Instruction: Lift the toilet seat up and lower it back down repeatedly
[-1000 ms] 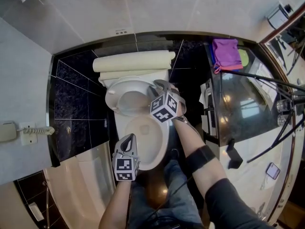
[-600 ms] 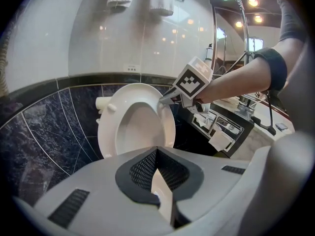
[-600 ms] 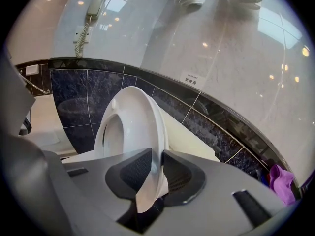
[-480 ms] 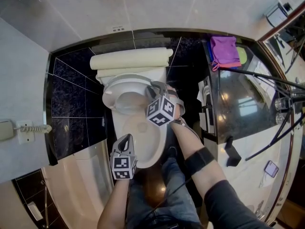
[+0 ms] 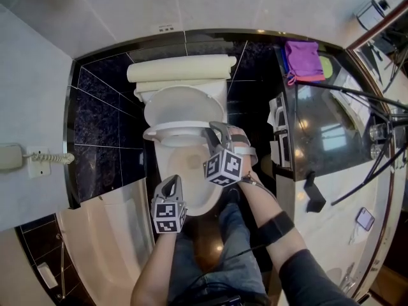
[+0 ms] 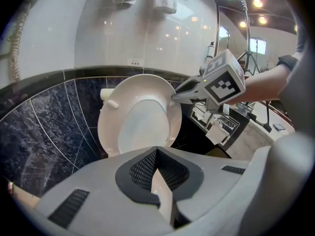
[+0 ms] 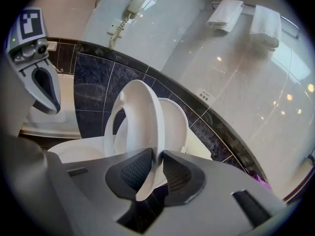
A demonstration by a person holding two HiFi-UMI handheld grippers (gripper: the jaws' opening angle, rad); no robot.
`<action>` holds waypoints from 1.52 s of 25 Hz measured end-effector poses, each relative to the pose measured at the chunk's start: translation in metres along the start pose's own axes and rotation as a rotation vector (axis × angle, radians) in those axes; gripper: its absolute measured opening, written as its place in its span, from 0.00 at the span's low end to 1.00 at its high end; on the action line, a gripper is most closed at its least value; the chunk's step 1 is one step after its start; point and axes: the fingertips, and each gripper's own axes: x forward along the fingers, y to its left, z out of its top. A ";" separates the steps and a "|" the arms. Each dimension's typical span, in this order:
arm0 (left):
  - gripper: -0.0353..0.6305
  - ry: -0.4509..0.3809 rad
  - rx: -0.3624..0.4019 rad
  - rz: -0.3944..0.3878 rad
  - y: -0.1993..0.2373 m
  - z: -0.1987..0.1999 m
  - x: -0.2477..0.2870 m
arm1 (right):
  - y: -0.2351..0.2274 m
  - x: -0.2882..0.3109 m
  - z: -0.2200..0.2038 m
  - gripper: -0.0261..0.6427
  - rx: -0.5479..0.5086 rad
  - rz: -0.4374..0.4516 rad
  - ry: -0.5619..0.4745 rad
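Note:
The white toilet seat [image 5: 167,132] stands half raised over the bowl [image 5: 191,177], clear of the upright lid [image 5: 182,104]. My right gripper [image 5: 213,131] is shut on the seat's right rim, having closed on it within the last second. In the right gripper view the rim [image 7: 147,117] runs between the right gripper's [image 7: 157,161] pads, with the lid [image 7: 176,127] behind it. My left gripper [image 5: 171,185] hovers shut by the bowl's front left edge and holds nothing. The left gripper view shows the left gripper [image 6: 156,154] below the seat ring [image 6: 106,127] and the right gripper [image 6: 176,95].
A black counter [image 5: 319,139] with a purple cloth [image 5: 303,69] stands to the right, with tripod legs [image 5: 376,101] over it. A wall phone [image 5: 13,158] hangs at the left and a bathtub [image 5: 102,234] lies at the lower left. The person's legs [image 5: 210,254] are before the bowl.
The right gripper has pulled the seat forward, away from the lid and toward the person. The left gripper has shifted slightly beside the bowl's front.

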 end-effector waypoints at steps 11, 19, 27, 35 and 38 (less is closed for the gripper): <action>0.05 -0.013 -0.001 -0.009 0.001 -0.016 -0.007 | 0.080 -0.058 -0.019 0.18 -0.132 0.001 0.034; 0.05 -0.005 -0.050 -0.025 -0.010 -0.052 -0.017 | 0.171 -0.096 -0.052 0.17 -0.264 0.083 0.088; 0.05 0.025 -0.066 -0.038 -0.023 -0.112 -0.024 | 0.219 -0.108 -0.079 0.19 -0.341 0.101 0.123; 0.05 0.066 -0.111 -0.054 -0.032 -0.176 -0.021 | 0.270 -0.119 -0.108 0.22 -0.407 0.153 0.158; 0.05 0.090 -0.110 -0.073 -0.039 -0.200 -0.019 | 0.288 -0.127 -0.119 0.21 -0.405 0.161 0.165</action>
